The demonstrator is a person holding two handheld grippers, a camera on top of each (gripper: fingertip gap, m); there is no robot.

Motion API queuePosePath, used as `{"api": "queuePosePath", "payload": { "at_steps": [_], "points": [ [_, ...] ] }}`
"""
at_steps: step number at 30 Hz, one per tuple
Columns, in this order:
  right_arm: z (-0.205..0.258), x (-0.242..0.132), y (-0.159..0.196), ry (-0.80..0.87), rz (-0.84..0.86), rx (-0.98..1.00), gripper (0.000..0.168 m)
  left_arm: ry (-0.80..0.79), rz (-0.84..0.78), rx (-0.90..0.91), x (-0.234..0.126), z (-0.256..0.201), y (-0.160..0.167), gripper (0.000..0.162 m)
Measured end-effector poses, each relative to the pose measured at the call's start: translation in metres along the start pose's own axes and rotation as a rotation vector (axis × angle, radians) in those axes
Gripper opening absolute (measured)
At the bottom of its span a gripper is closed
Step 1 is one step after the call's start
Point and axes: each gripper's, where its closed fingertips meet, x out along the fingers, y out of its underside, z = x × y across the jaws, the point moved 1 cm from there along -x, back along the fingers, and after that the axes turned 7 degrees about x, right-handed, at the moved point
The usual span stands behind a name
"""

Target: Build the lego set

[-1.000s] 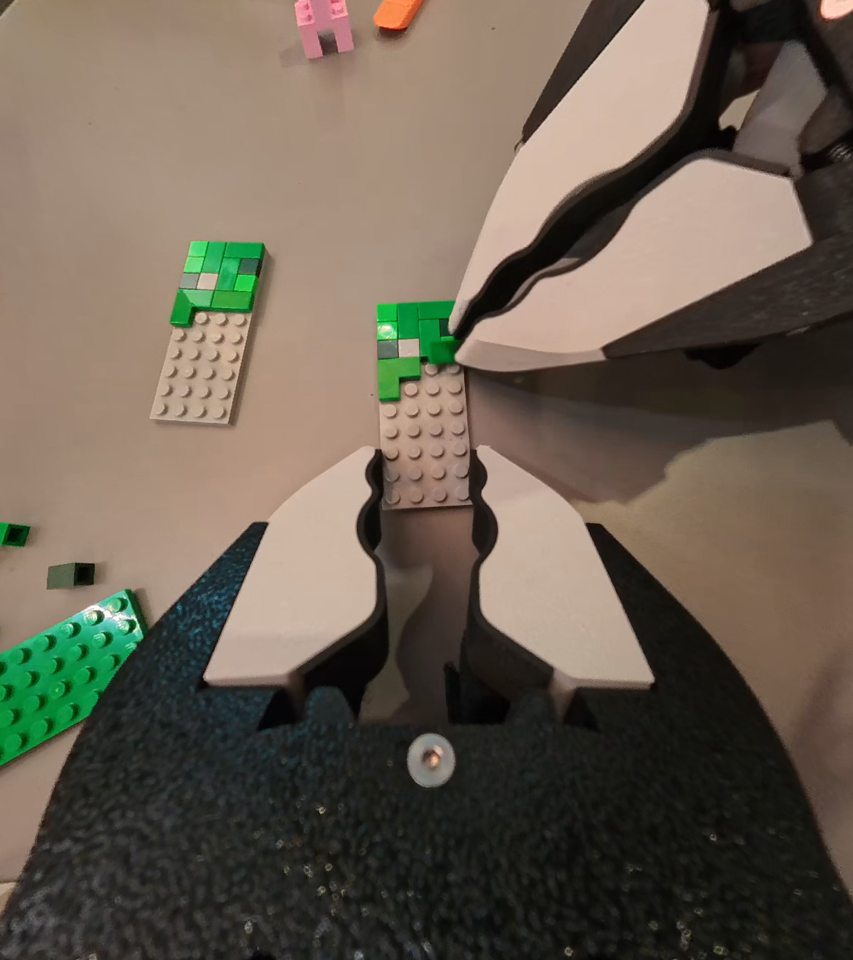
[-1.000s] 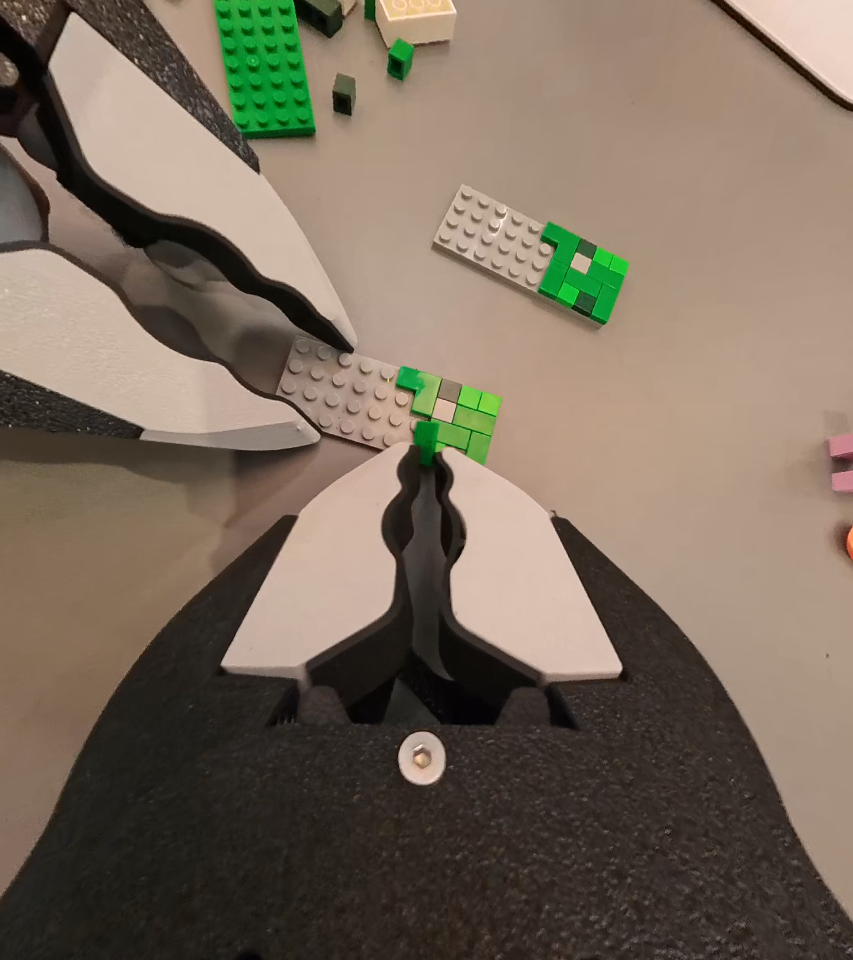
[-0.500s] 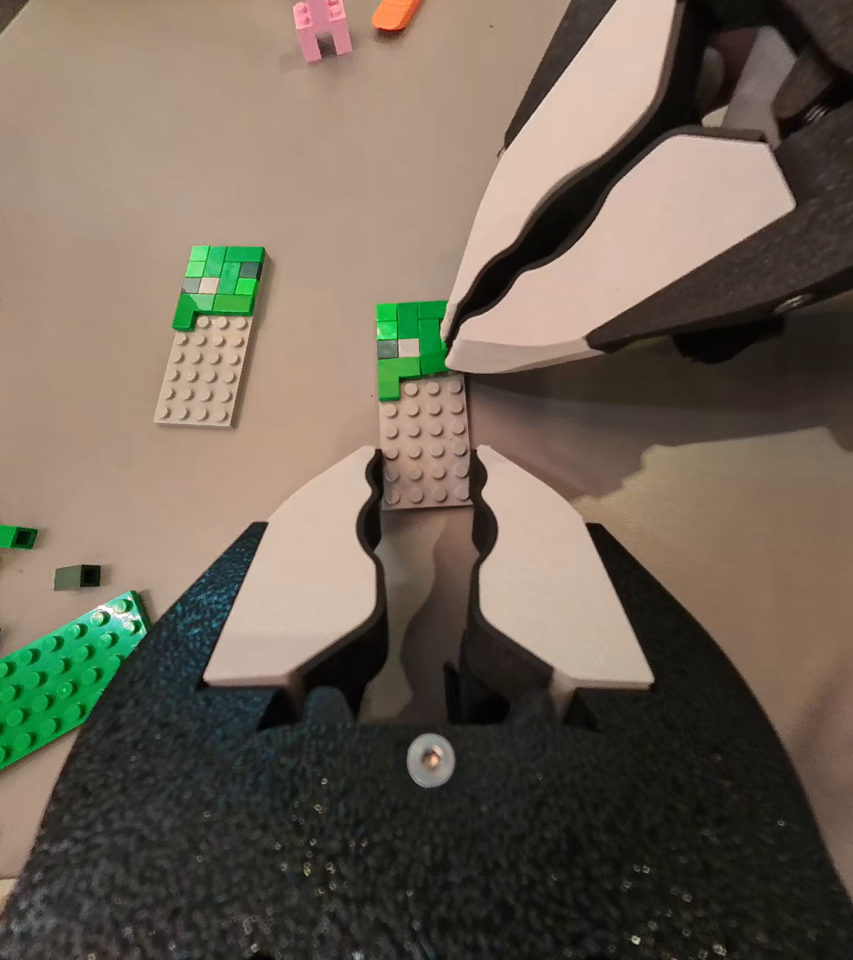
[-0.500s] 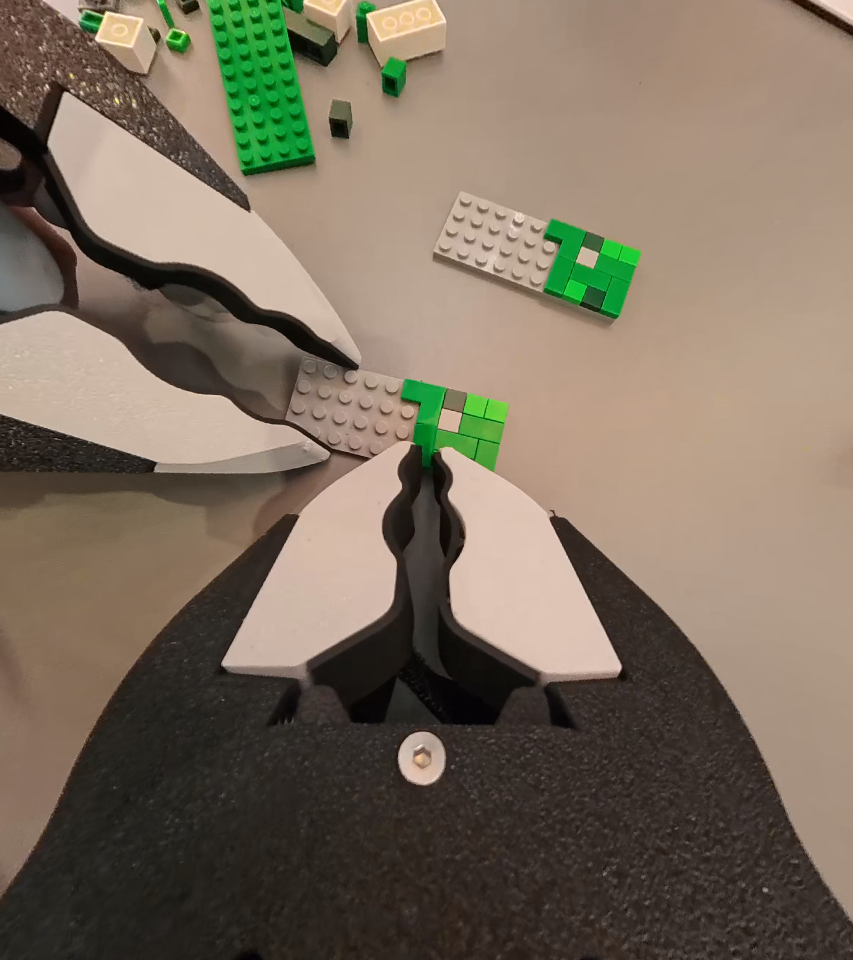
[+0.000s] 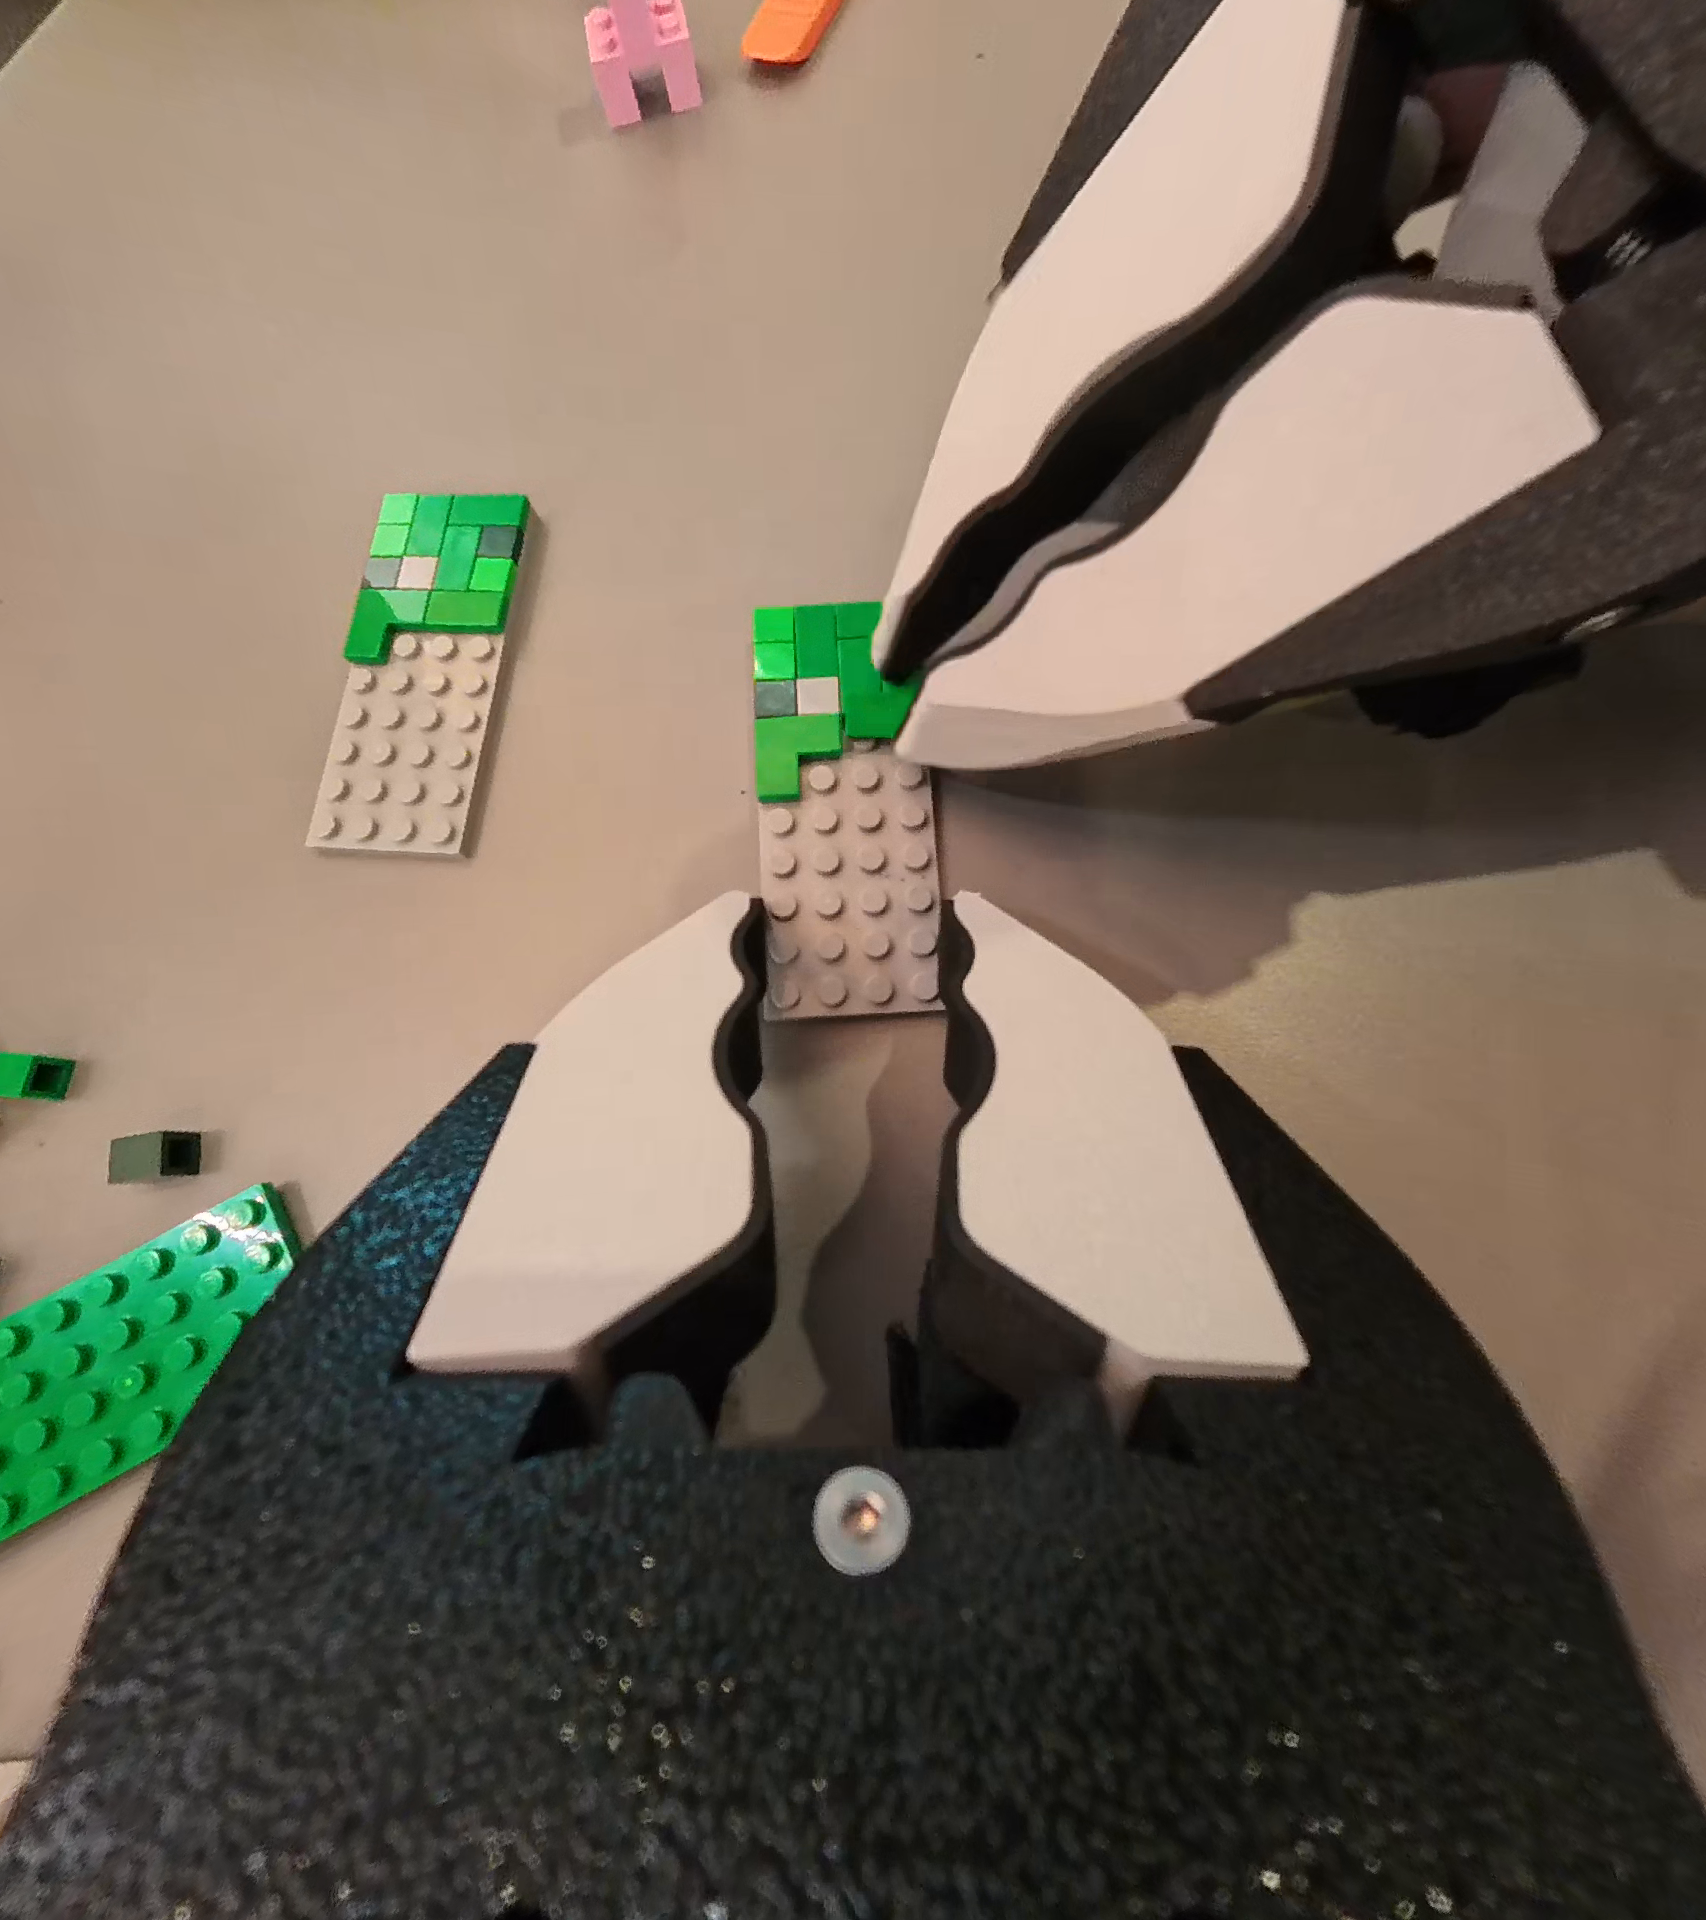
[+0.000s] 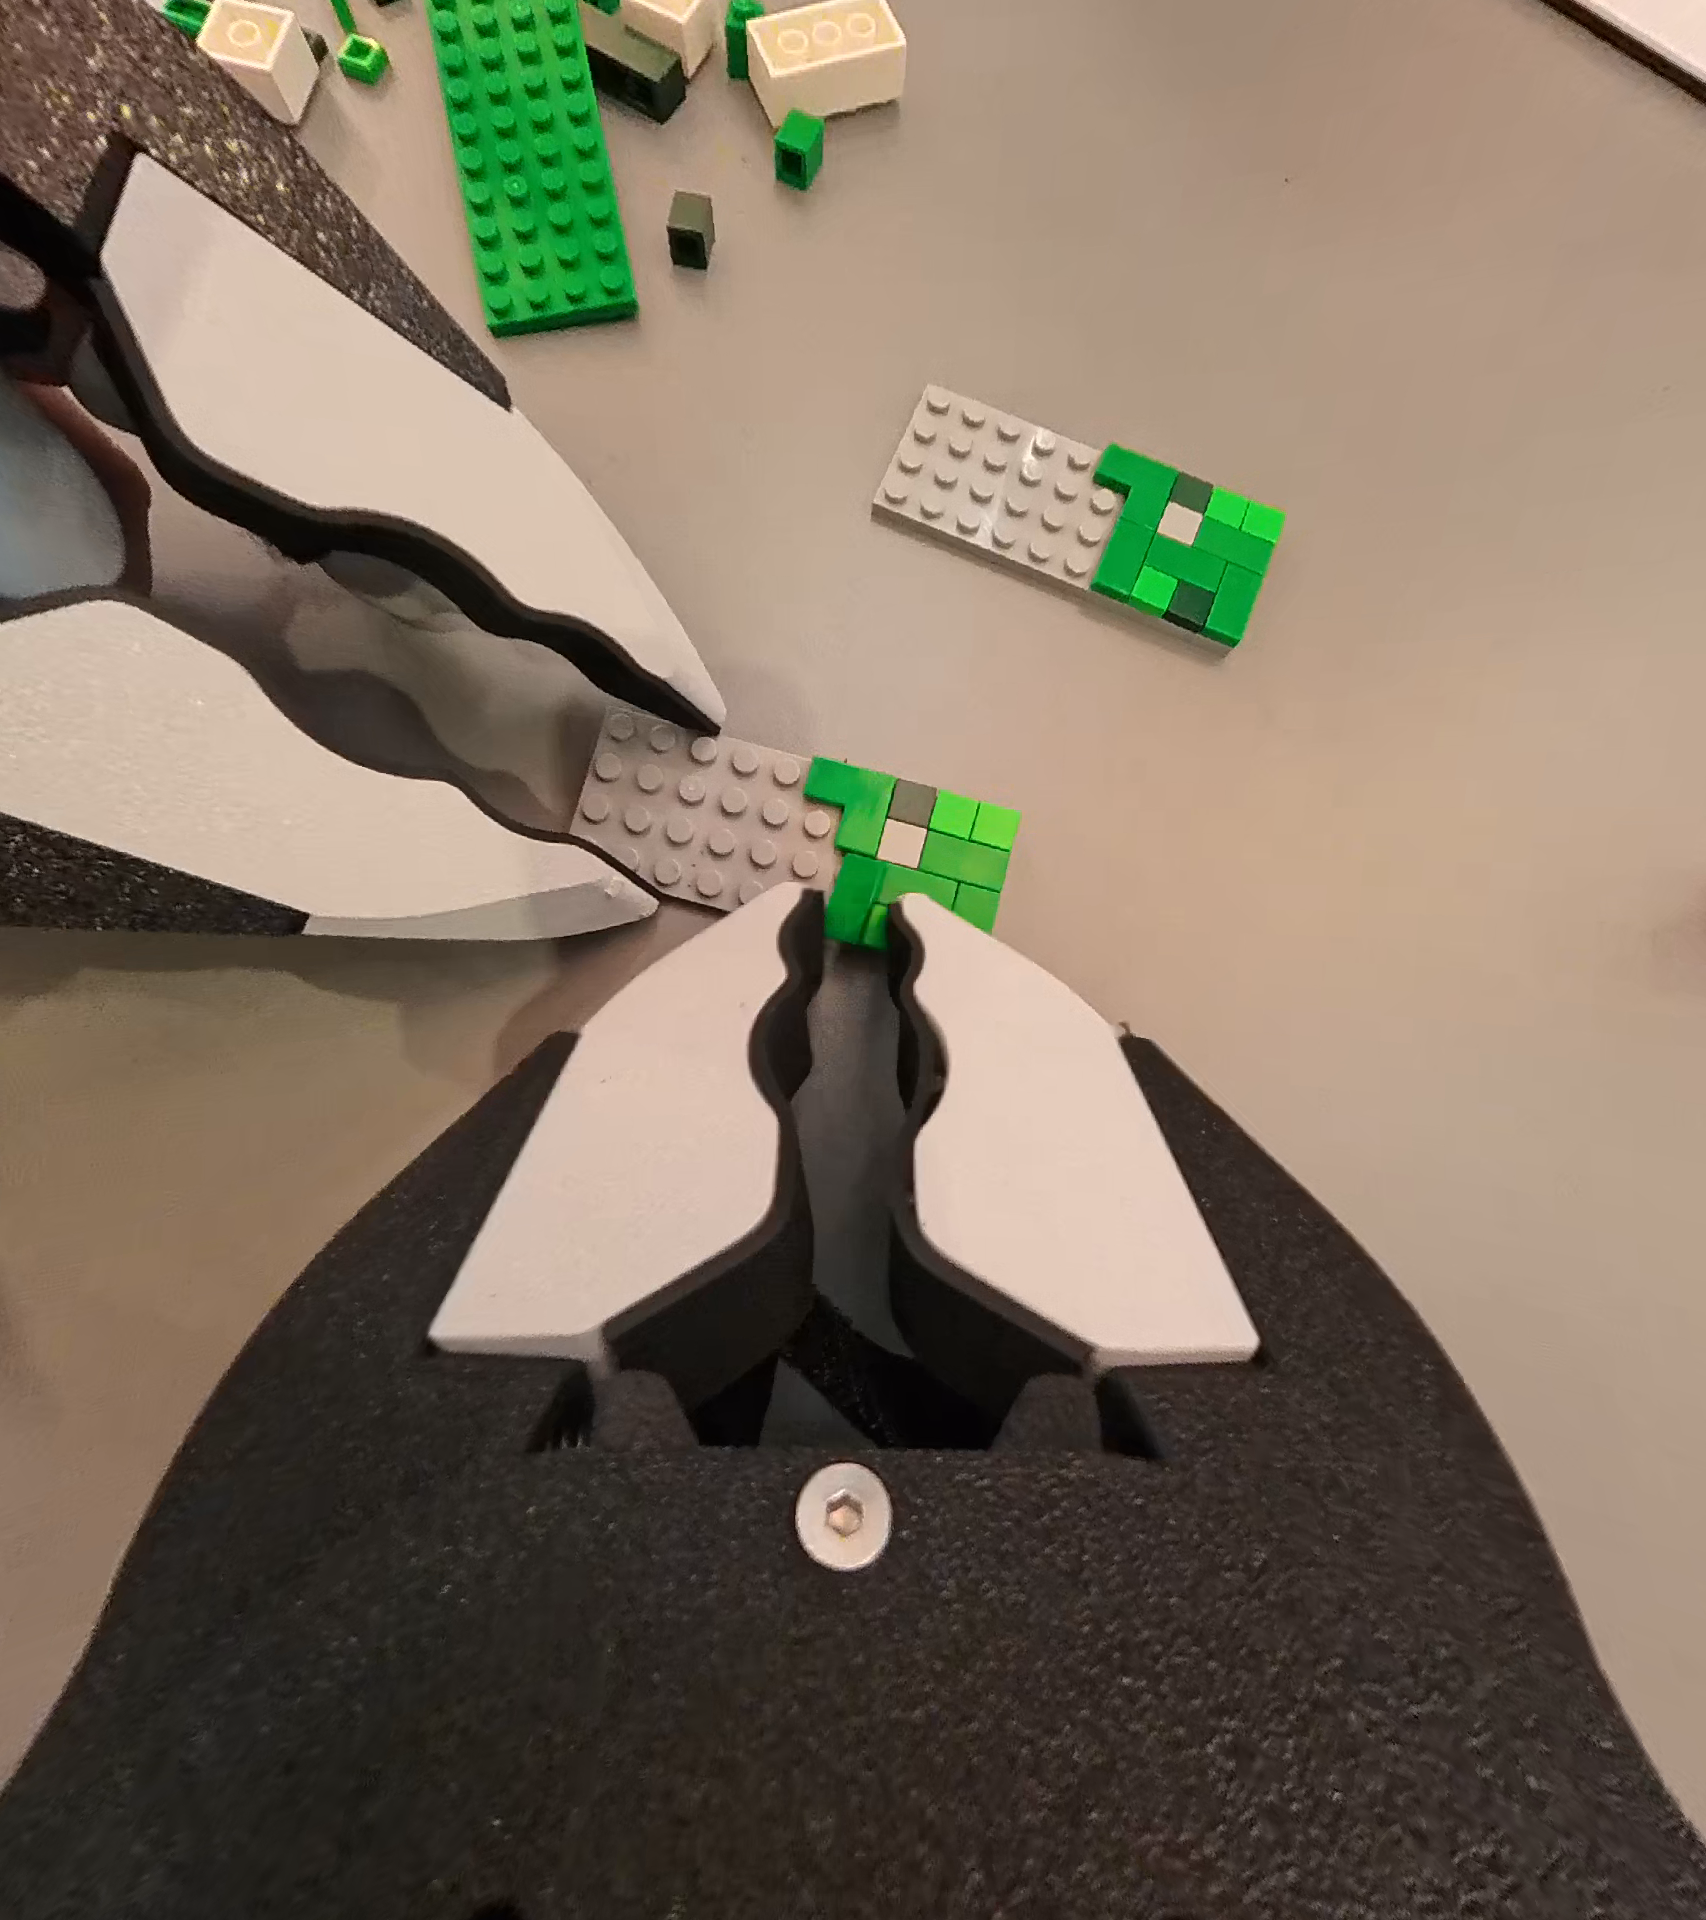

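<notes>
A grey plate [image 5: 854, 883] lies on the table with green tiles covering its far end. My left gripper [image 5: 851, 909] is shut on the plate's near end, one finger on each long side; it also shows in the right wrist view [image 6: 677, 810]. My right gripper [image 6: 854, 899] is shut on a small green tile [image 6: 864, 914] and holds it down at the near corner of the tiled patch. In the left wrist view the right gripper [image 5: 901, 696] comes in from the upper right, its tips on that green tile [image 5: 870, 707], which lies nearly flat.
A second grey plate [image 5: 407, 748] with green tiles lies to the left. A long green plate [image 5: 49, 1382], small green and dark bricks [image 5: 23, 1075] and white bricks [image 6: 823, 52] lie beyond it. A pink piece [image 5: 641, 57] and an orange piece [image 5: 792, 21] lie far off. Less than 4 cm separates the two grippers' tips. The pink piece [image 5: 641, 57] is about 20 cm from both grippers' fingertips.
The right gripper has brought the green tile down from just above the plate's edge onto the tiled patch. The left gripper and the grey plate have stayed still.
</notes>
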Motion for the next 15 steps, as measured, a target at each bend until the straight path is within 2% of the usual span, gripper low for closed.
{"api": "queuePosePath", "payload": {
  "at_steps": [2,5,11,15],
  "points": [
    [0.000,-0.001,0.000,0.001,-0.004,-0.031,0.015,0.002,0.000,-0.005,0.000,0.000,0.000,0.031],
    [-0.001,-0.006,0.000,0.019,-0.046,-0.183,0.025,0.014,-0.004,-0.019,0.000,0.000,0.000,0.031],
    [0.007,-0.014,0.006,0.028,-0.176,-0.659,0.033,0.089,-0.024,-0.122,-0.002,0.004,0.003,0.031],
    [0.005,-0.014,0.001,0.177,-0.191,-0.985,0.030,0.135,-0.071,-0.169,-0.008,0.003,-0.004,0.031]
  ]
}}
